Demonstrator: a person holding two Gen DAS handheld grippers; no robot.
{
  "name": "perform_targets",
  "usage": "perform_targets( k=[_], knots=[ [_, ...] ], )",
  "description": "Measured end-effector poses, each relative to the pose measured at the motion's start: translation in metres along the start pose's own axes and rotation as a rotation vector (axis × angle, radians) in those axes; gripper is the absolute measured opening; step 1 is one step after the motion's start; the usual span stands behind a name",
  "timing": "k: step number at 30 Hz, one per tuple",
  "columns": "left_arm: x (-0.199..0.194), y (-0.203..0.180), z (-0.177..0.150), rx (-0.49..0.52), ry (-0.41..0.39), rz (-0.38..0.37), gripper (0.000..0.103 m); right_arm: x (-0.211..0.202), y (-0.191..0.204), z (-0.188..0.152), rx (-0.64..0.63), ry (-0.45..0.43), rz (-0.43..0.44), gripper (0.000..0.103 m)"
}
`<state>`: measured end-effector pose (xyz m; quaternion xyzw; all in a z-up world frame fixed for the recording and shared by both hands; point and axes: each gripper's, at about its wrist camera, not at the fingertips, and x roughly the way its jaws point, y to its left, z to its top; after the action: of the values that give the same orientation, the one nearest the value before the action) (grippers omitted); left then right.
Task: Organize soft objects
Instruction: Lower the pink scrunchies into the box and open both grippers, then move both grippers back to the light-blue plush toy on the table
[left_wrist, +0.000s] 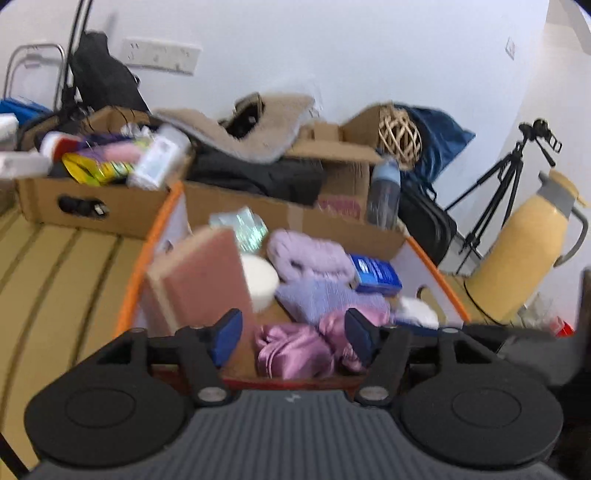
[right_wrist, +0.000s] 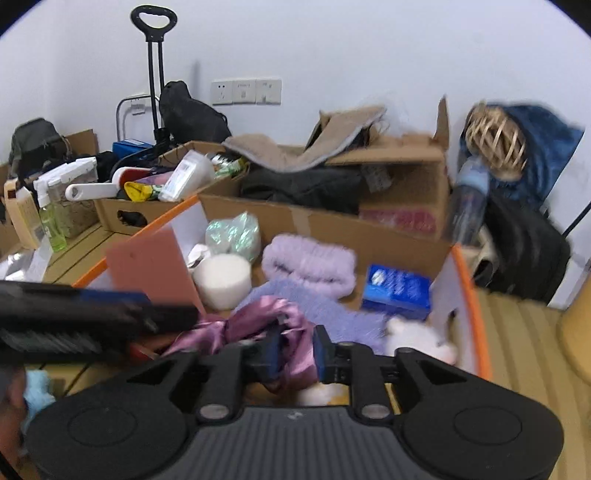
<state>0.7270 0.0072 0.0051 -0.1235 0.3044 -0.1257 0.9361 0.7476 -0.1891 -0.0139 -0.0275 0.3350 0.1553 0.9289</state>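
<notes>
An orange-rimmed white bin (left_wrist: 439, 273) holds soft things: a pink satin cloth (left_wrist: 291, 350), a lilac fluffy item (left_wrist: 306, 254), a lavender towel (left_wrist: 325, 299), a white foam roll (left_wrist: 260, 280) and a pink sponge block (left_wrist: 203, 280). My left gripper (left_wrist: 293, 338) is open, its pads on either side of the satin cloth without clamping it. In the right wrist view my right gripper (right_wrist: 295, 354) is shut on the pink satin cloth (right_wrist: 266, 321), above the bin (right_wrist: 476, 321). The lilac item (right_wrist: 310, 264), foam roll (right_wrist: 221, 280) and a white plush (right_wrist: 417, 339) lie beyond.
A blue packet (left_wrist: 375, 271) lies in the bin. Cardboard boxes (left_wrist: 92, 206) full of clutter stand behind it on the slatted wooden table (left_wrist: 44, 288). A yellow thermos (left_wrist: 524, 247), a tripod (left_wrist: 506, 184) and a water bottle (left_wrist: 384, 192) stand at the right. The left gripper's body (right_wrist: 92, 317) crosses the right view.
</notes>
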Motion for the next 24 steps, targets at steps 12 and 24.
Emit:
perform_targets(
  k=[12, 24],
  knots=[
    [-0.125, -0.017, 0.002, 0.134, -0.141, 0.038, 0.081, -0.11, -0.032, -0.003, 0.097, -0.096, 0.019, 0.069],
    [-0.273, -0.045, -0.08, 0.26, -0.288, 0.101, 0.094, -0.299, -0.017, -0.057, 0.073, -0.34, -0.014, 0.079]
  ],
)
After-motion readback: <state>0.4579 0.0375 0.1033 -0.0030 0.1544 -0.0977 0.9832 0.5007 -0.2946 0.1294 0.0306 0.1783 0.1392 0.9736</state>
